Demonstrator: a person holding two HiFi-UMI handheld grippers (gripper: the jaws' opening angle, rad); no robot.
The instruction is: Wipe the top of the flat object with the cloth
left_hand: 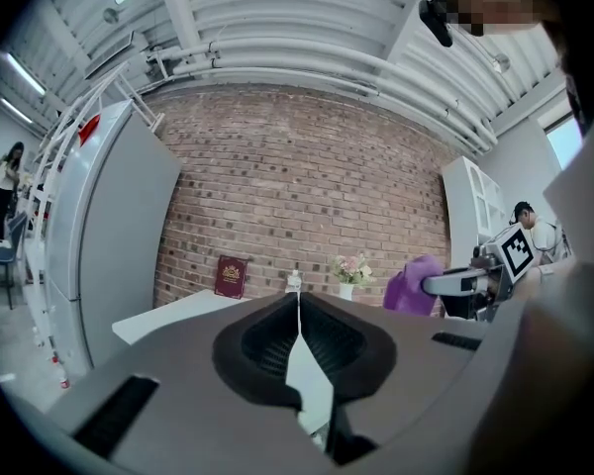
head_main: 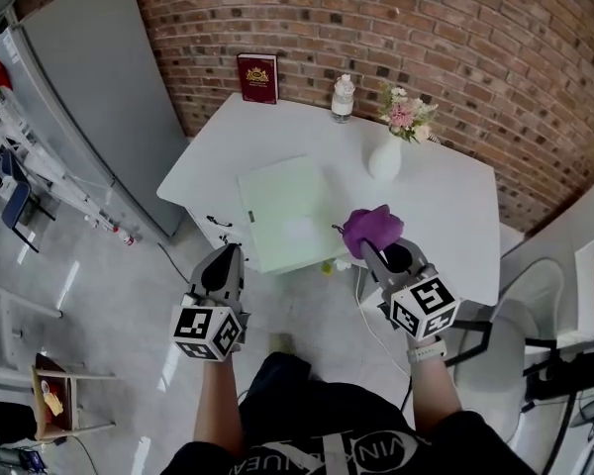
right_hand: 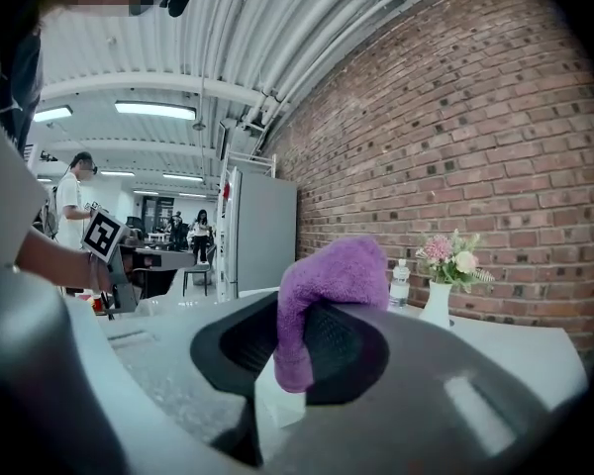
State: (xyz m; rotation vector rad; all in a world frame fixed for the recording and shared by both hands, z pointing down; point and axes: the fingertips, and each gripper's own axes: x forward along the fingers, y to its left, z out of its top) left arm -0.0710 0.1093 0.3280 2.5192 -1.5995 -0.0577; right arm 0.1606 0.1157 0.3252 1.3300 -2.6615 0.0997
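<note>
A pale green flat board (head_main: 285,213) lies on the white table (head_main: 455,206), reaching to its front edge. My right gripper (head_main: 373,243) is shut on a purple cloth (head_main: 369,228) and hovers just right of the board's near corner. From the right gripper view the cloth (right_hand: 329,295) drapes over the closed jaws. The cloth (left_hand: 413,286) also shows at the right of the left gripper view. My left gripper (head_main: 229,258) is shut and empty, held off the table's front edge below the board's left corner; its jaws (left_hand: 298,317) meet with nothing between them.
A dark red book (head_main: 257,77) leans on the brick wall at the table's back. A small bottle (head_main: 344,98) and a white vase with flowers (head_main: 391,144) stand behind the board. A grey cabinet (head_main: 99,97) is at left, a chair (head_main: 520,349) at right.
</note>
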